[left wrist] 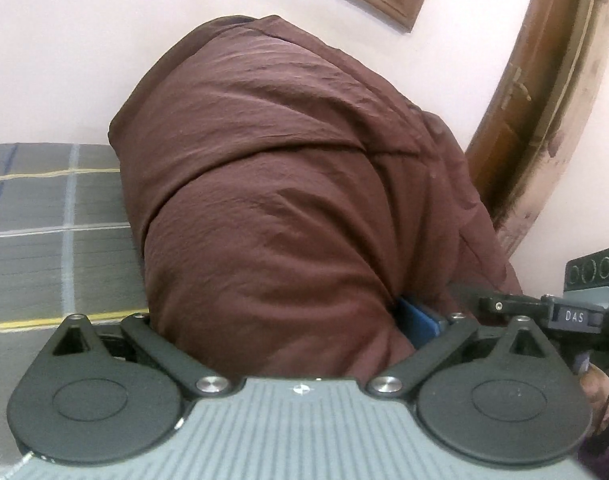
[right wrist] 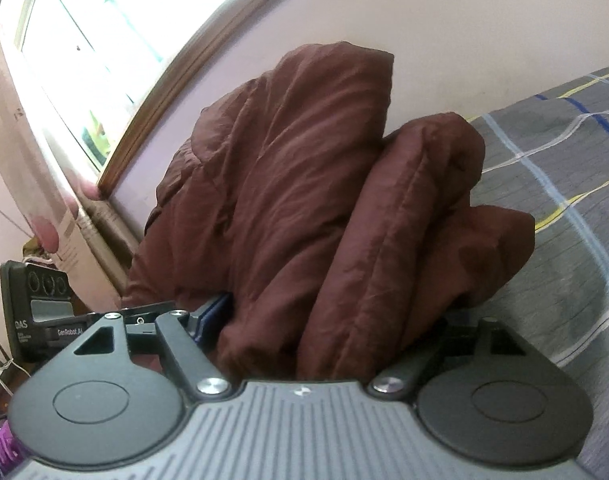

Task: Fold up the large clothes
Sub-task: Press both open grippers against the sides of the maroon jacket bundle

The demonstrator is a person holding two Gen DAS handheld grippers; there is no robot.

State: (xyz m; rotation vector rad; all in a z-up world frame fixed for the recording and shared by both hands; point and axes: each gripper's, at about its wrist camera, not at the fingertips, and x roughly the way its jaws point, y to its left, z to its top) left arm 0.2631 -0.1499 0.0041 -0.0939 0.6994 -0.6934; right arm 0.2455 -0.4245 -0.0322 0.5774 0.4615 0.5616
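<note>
The bed (left wrist: 44,216), under its grey checked sheet, fills nine o'clock in the left wrist view and three o'clock in the right. On it, dead centre in both views, the large brown garment (left wrist: 288,184) is gathered into thick puffy layers, lifted up off the sheet and bunched against both grippers.

The left gripper (left wrist: 296,344) has a wad of the cloth packed into its mouth; only a blue pad (left wrist: 418,326) peeps out at four o'clock of the bundle, so I judge it clamped on the garment. The right gripper (right wrist: 324,340) likewise has folds stuffed between its fingers, a blue pad (right wrist: 210,320) showing at seven o'clock; its jaws stand fairly wide, and whether the pads truly press the cloth I cannot tell.

By my judgement the job is part way: several layers are already doubled over, but the bundle is rumpled and uneven, not yet a flat neat stack, so squaring and laying down remain.

The left view alone shows a wooden door (left wrist: 544,120) at two o'clock and a framed opening at twelve. The right view alone shows the bright window (right wrist: 84,60) at ten o'clock and three separate lobes of cloth sagging toward three o'clock
</note>
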